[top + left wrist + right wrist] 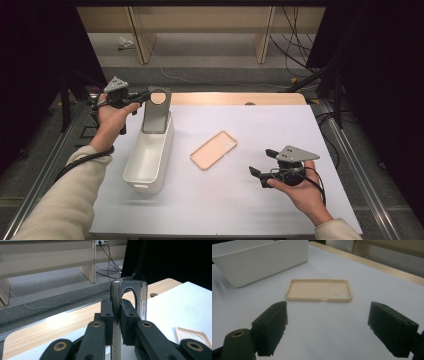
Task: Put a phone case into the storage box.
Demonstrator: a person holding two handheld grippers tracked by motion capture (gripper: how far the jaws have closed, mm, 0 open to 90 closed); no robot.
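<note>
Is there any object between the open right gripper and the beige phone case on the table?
No. The right gripper faces the beige phone case across bare white table. The white bin stands farther back, off to one side.

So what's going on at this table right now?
A person is working with a gripper in each hand. The left gripper is shut on the top edge of a grey phone case, holding it upright over the far end of a white bin. The right gripper is open, hovering above the white table and facing a beige phone case that lies flat, inside up, beside the bin.
</note>
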